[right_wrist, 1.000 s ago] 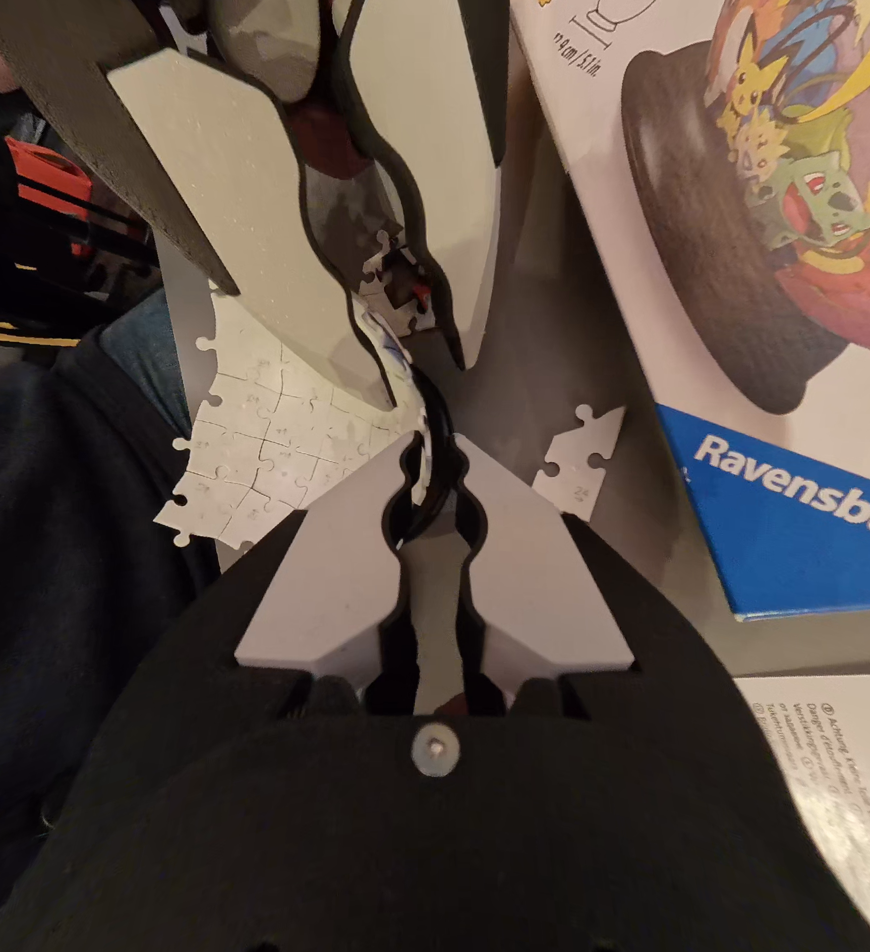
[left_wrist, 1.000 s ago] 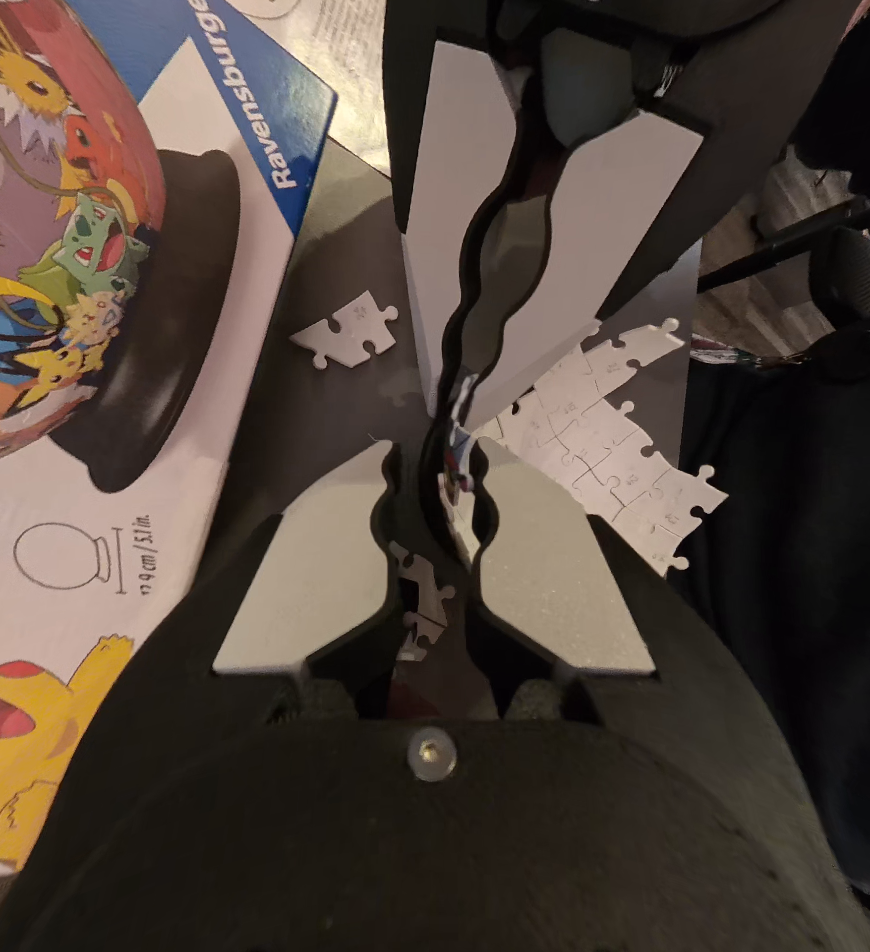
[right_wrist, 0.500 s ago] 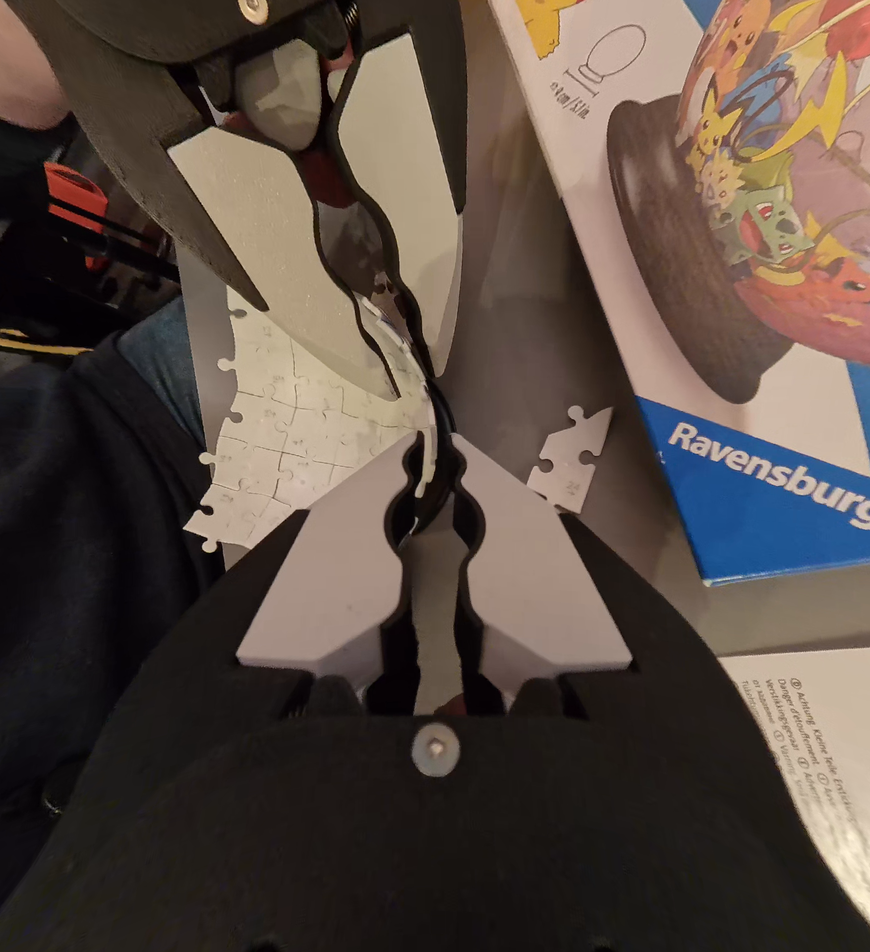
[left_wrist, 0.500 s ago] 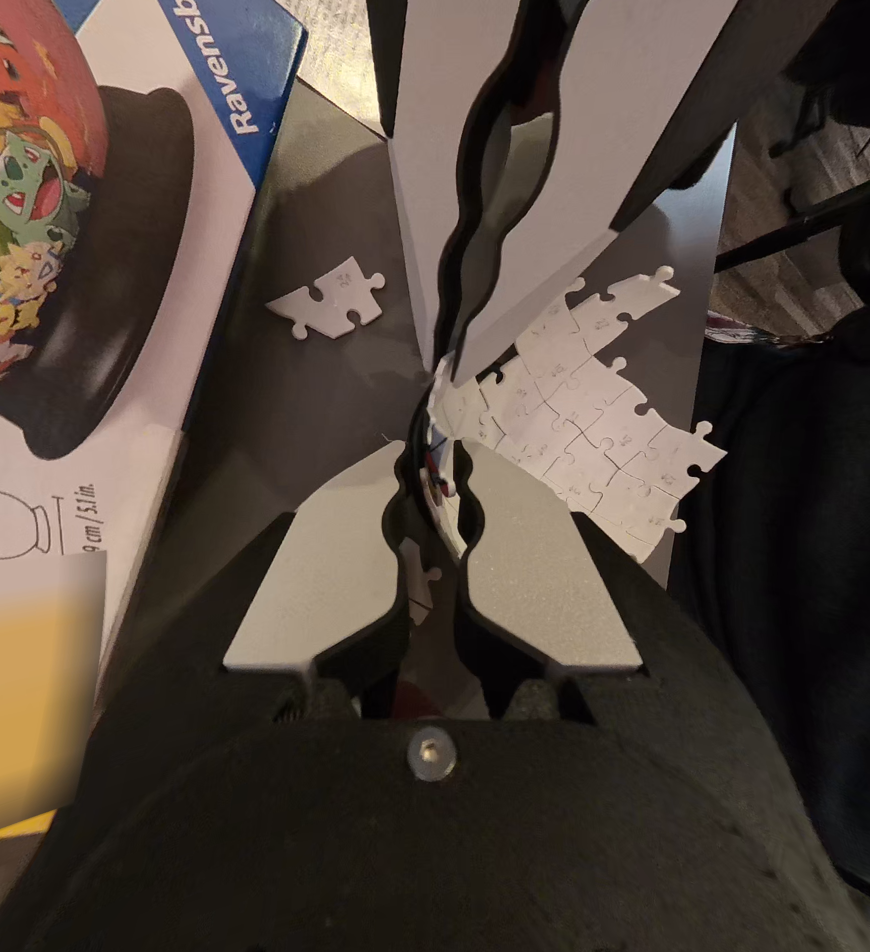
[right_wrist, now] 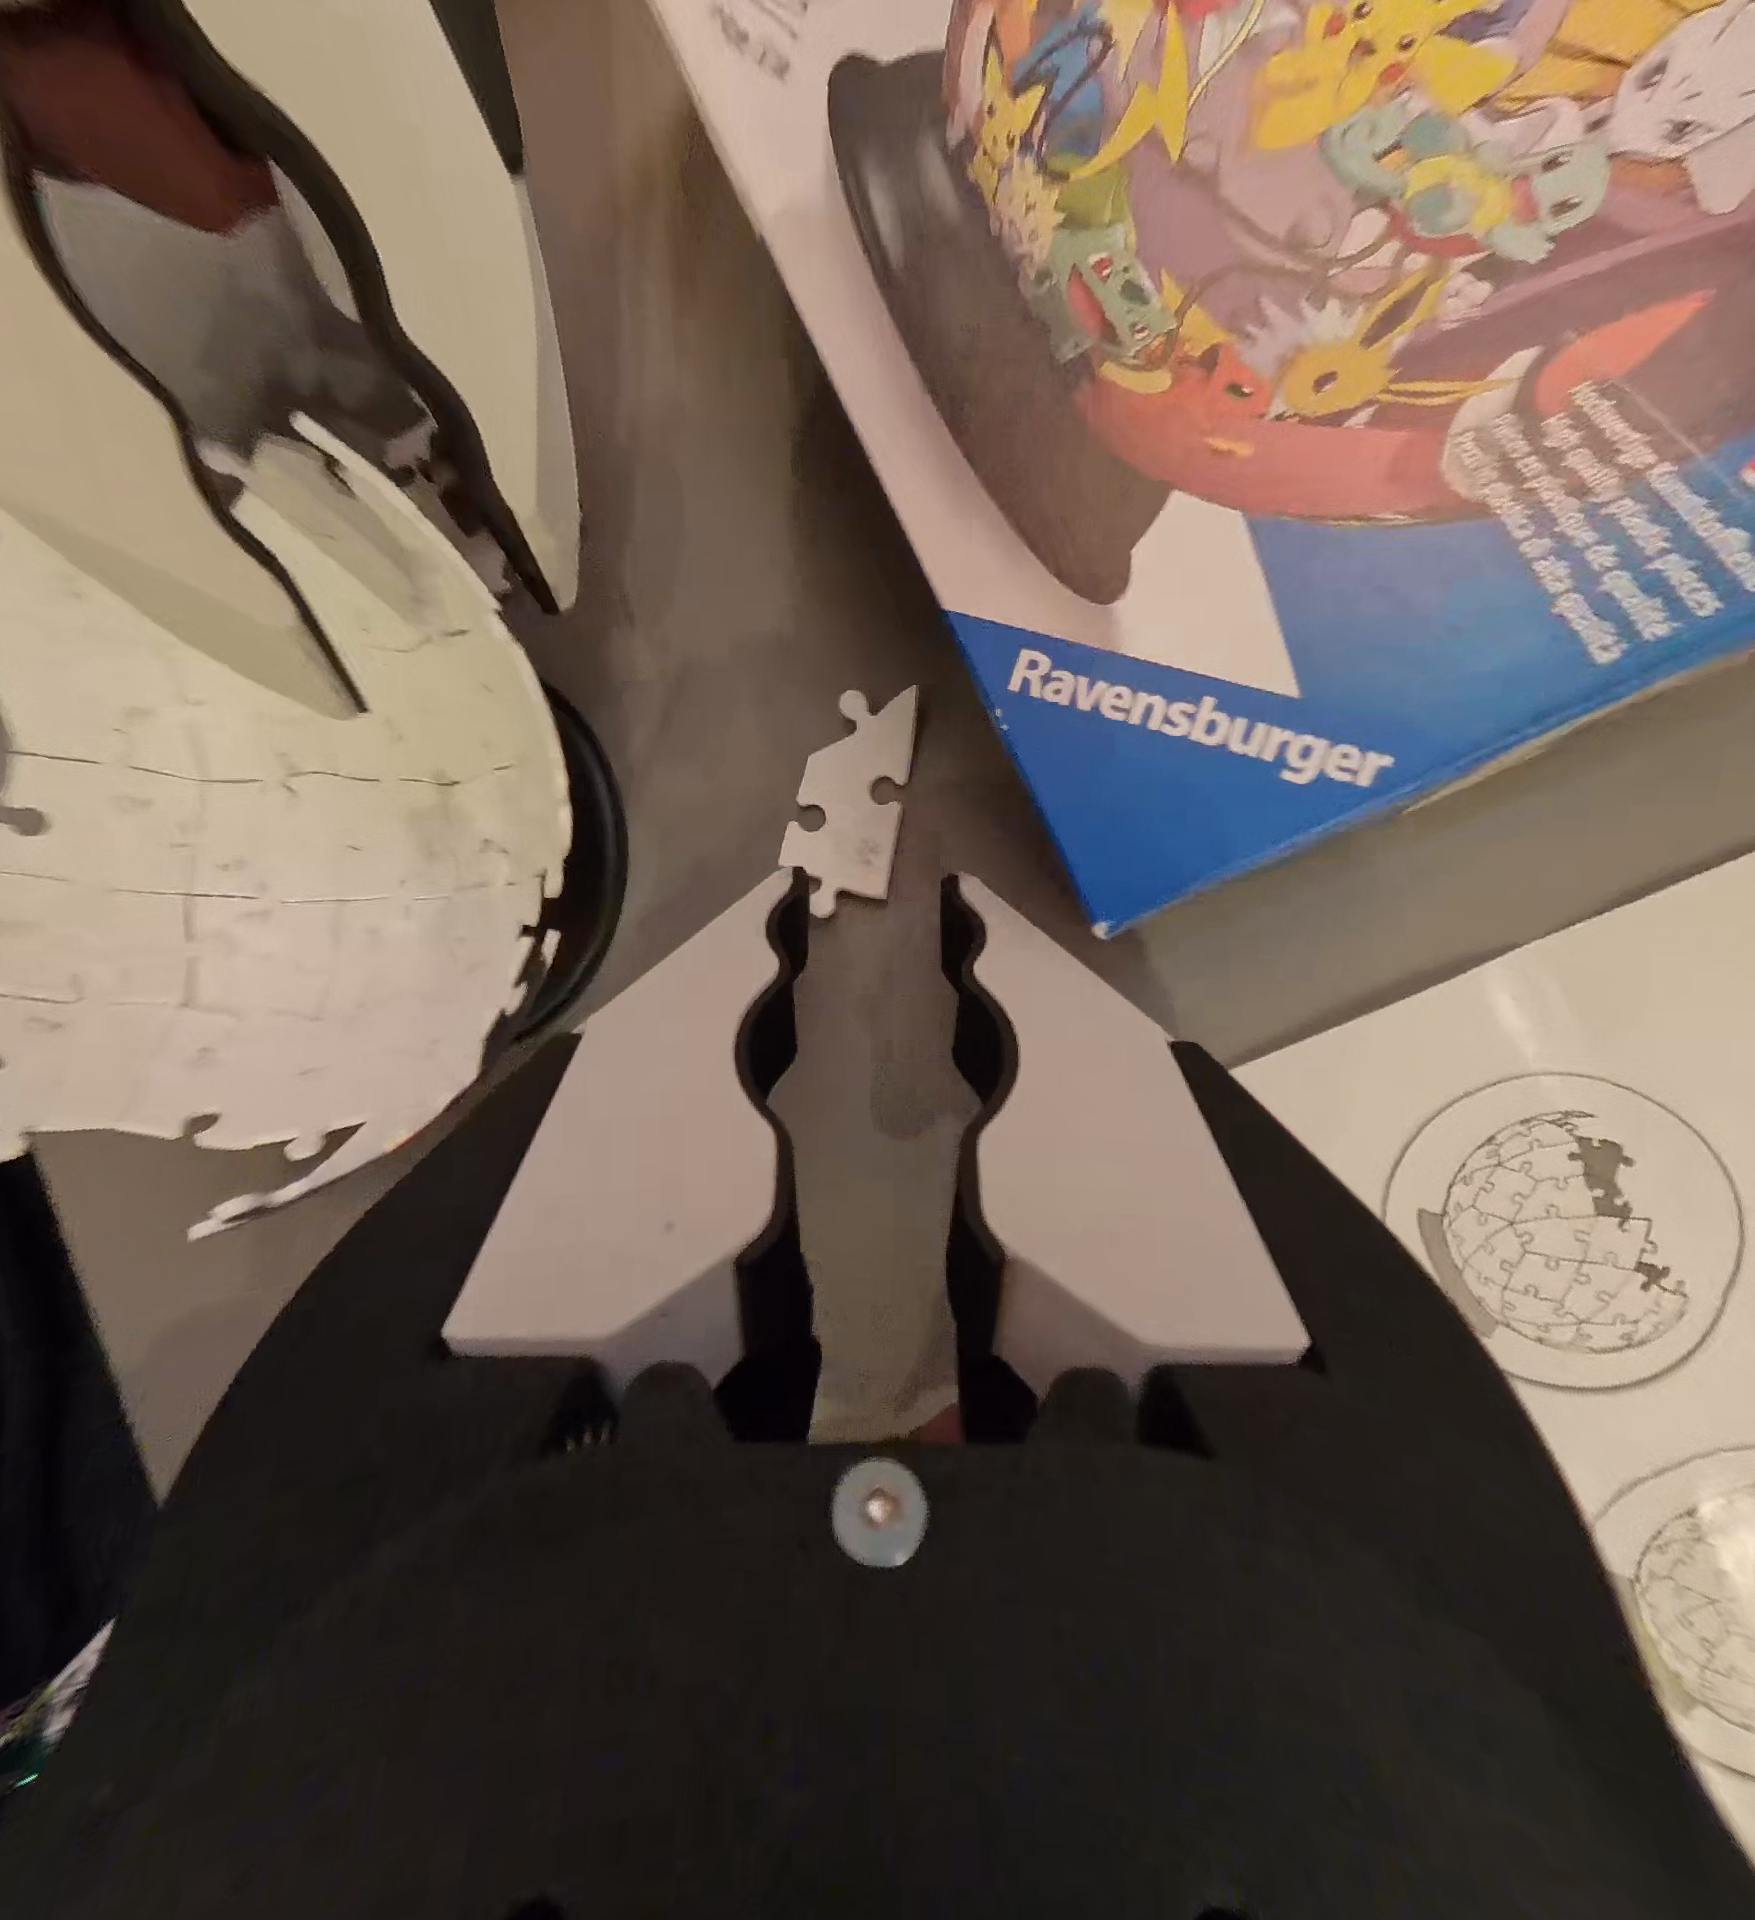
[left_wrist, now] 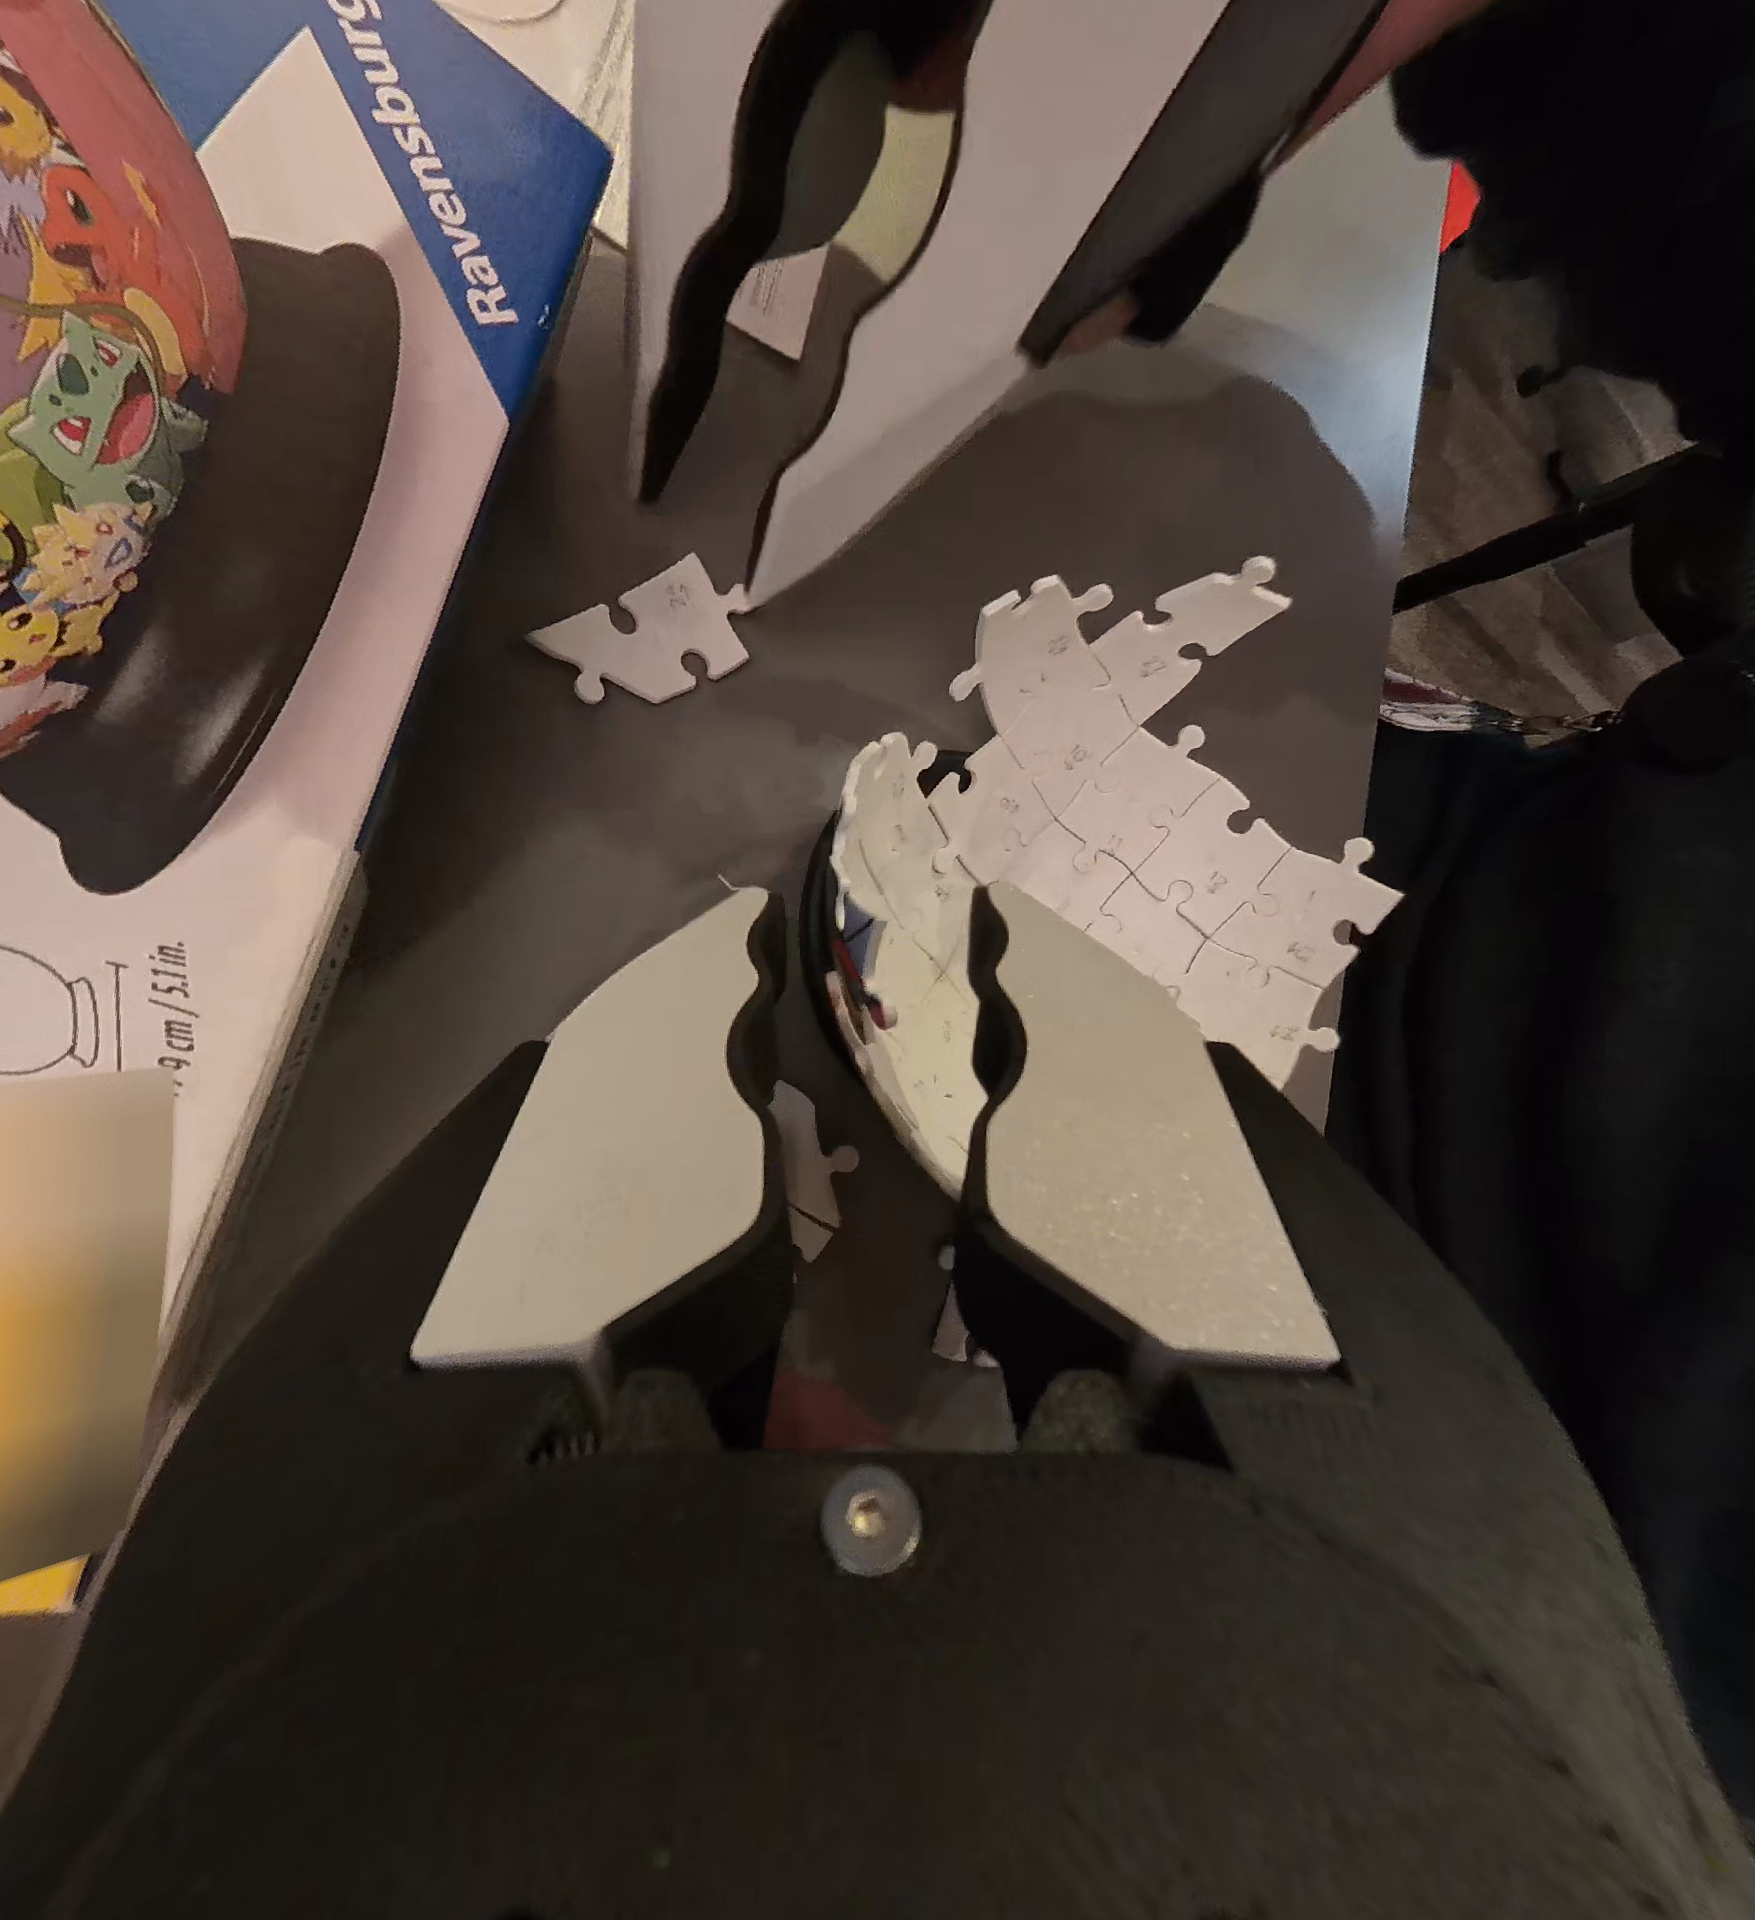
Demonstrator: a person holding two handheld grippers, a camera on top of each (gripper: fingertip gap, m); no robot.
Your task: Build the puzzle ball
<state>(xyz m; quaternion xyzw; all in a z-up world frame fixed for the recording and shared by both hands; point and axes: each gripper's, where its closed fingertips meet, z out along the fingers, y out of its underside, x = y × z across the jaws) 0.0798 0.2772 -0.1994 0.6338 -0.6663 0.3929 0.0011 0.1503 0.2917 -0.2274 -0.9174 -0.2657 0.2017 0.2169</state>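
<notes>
A partly built white puzzle ball shell (left_wrist: 1112, 821), inner side showing, rests on a dark ring (right_wrist: 598, 831) at the grey table's near edge; it also shows in the right wrist view (right_wrist: 229, 883). My left gripper (left_wrist: 875, 899) is open, one finger on each side of the shell's rim. A loose white puzzle piece (right_wrist: 852, 821) lies flat on the table. My right gripper (right_wrist: 878, 883) is open and empty, its tips just short of that piece. The left wrist view shows the piece (left_wrist: 655, 644) next to the right gripper (left_wrist: 707, 535).
The puzzle box (left_wrist: 333, 312) lies flat beside the loose piece, also in the right wrist view (right_wrist: 1268, 727). A white instruction sheet (right_wrist: 1579, 1143) lies by it. Another small piece (left_wrist: 811, 1174) lies under my left gripper. A person's dark clothing borders the table edge (left_wrist: 1372, 727). The tips of one gripper are about 8 centimetres away from the tips of the other. The small piece (left_wrist: 811, 1174) is about 6 centimetres from my left fingertips.
My right gripper has let go of the shell's rim, opened and moved over to the loose piece. My left gripper's jaws have widened around the rim.
</notes>
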